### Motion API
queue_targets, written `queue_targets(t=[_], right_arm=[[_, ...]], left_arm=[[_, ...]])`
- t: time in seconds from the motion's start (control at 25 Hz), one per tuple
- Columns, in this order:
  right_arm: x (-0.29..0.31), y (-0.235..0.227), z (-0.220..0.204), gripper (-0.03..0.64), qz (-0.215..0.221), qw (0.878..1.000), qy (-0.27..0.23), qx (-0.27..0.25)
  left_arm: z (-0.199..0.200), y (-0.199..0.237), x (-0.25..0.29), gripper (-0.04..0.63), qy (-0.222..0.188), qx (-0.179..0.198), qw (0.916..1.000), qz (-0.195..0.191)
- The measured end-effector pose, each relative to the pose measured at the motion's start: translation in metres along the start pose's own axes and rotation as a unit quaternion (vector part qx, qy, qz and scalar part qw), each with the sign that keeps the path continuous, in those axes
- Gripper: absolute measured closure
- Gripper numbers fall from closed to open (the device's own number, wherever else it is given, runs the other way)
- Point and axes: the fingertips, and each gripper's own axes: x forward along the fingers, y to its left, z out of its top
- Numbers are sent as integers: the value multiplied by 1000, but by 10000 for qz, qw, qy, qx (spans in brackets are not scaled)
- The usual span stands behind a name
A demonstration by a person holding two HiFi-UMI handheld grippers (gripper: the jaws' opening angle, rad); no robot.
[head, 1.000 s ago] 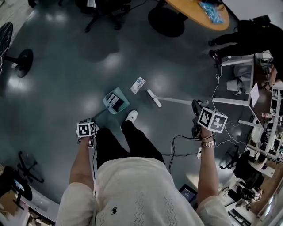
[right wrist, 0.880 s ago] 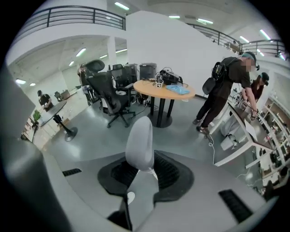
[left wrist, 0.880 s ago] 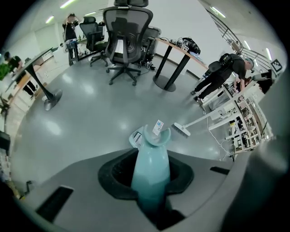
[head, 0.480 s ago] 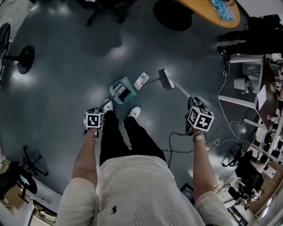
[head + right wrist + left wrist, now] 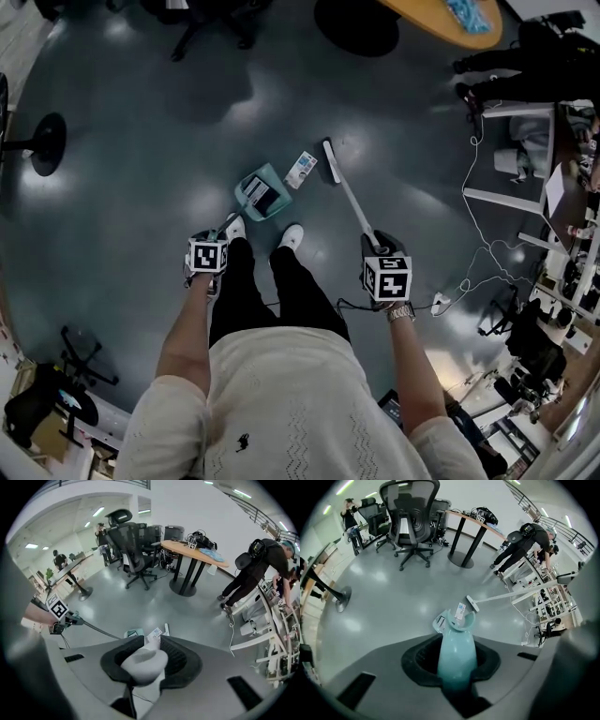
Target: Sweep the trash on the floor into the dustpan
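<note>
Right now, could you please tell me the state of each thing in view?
Left gripper, shut on the dustpan handle.
Right gripper, shut on the broom handle.
Dustpan, on the floor, one item already inside.
Broom head, down on the floor.
Packet, flat on the floor between dustpan and broom head, not in the pan.

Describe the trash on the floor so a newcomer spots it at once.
On the dark grey floor, look beside the teal dustpan. Between it and the white broom head lies the trash: a small flat white printed packet with no handle.
</note>
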Motion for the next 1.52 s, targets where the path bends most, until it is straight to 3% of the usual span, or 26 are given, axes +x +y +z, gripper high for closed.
queue_targets(t=[0.4, 0.64, 0.92, 1.52], right_arm=[[-24, 80, 3, 508, 772, 9968, 205, 11], [-39, 127, -6, 508, 1298, 9898, 582, -94], [-41, 160, -19, 508, 1250, 9890, 589, -527], [-43, 162, -30, 508, 1208, 9897, 559, -520]], left_arm=[[3, 14, 2, 504, 47, 336, 9992, -193], [2, 14, 8, 503, 68, 379, 9989, -258], [-7, 13, 5, 503, 33, 441, 9988, -212], [-14, 7, 12, 503, 175, 598, 9974, -368]])
